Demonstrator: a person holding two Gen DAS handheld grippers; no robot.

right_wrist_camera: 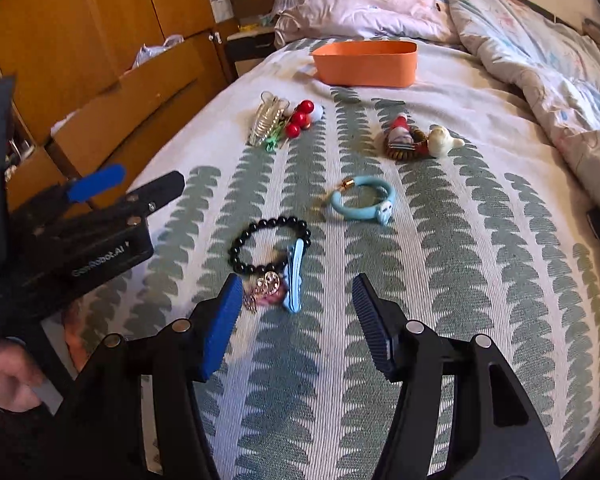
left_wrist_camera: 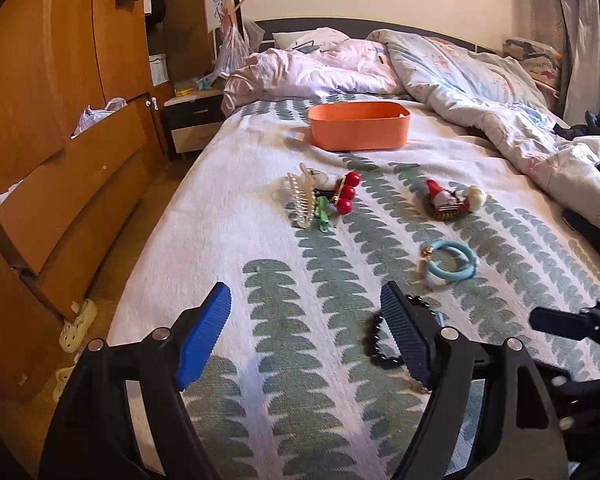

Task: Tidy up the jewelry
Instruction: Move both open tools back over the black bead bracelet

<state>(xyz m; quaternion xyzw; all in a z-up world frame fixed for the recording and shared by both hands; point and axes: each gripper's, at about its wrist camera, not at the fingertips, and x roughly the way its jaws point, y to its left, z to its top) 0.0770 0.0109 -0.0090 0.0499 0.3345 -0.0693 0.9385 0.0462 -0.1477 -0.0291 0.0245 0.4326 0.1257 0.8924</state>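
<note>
orange bin (left_wrist_camera: 359, 126) beyond scattered trinkets (right_wrist_camera: 278, 122)

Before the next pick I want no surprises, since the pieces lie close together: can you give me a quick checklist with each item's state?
1. Right gripper open, nothing between the jaws: ok.
2. Left gripper open and empty: ok.
3. Orange bin upright on the bed, opening unobstructed: ok.
4. Black bead bracelet lying free of other pieces: not ok, a blue hair clip and a pink charm crowd it.
5. Bin empty inside: cannot tell.
</note>
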